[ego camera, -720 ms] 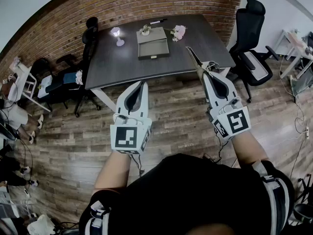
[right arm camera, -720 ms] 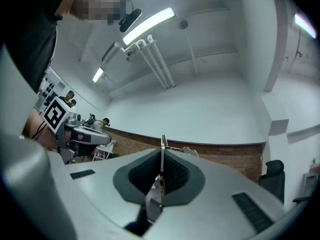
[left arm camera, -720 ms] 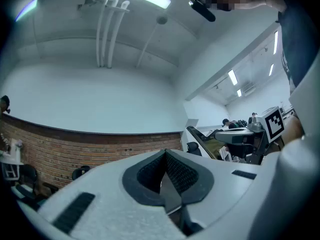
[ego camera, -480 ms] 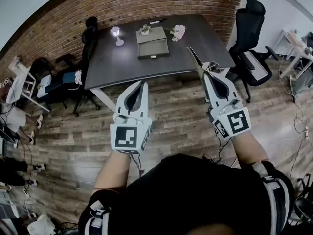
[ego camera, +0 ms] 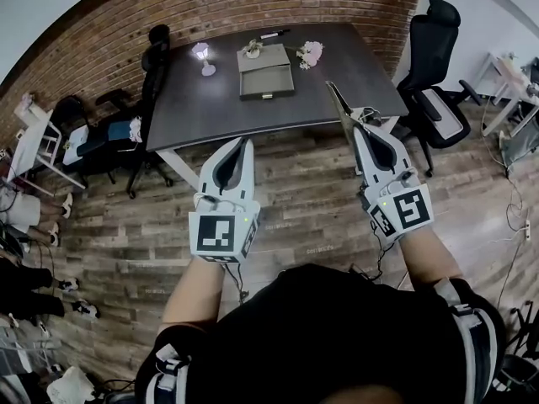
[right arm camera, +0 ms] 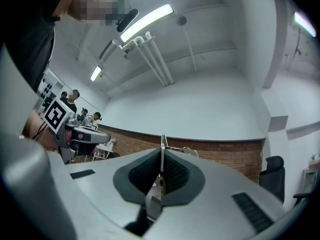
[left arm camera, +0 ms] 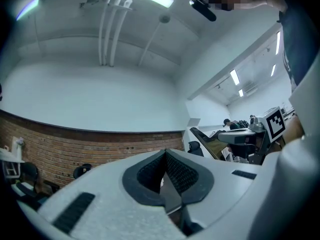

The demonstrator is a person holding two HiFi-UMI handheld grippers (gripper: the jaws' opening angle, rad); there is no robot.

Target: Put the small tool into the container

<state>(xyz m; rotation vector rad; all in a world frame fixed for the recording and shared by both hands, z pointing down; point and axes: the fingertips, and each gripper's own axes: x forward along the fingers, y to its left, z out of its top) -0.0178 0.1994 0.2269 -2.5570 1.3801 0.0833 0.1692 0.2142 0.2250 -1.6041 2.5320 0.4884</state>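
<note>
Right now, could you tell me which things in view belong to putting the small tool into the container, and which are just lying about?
Part of the job:
small tool, clamped in the right gripper
open grey container on the table

Just lying about:
lamp
pink flowers
small potted plant
pen
office chairs
left gripper, shut and empty

The thin tool (right arm camera: 163,141) has its lower end hidden inside the right gripper (right arm camera: 161,156). On the table (ego camera: 202,112), the little things (ego camera: 251,50) behind the container (ego camera: 266,81) are too small to name.
</note>
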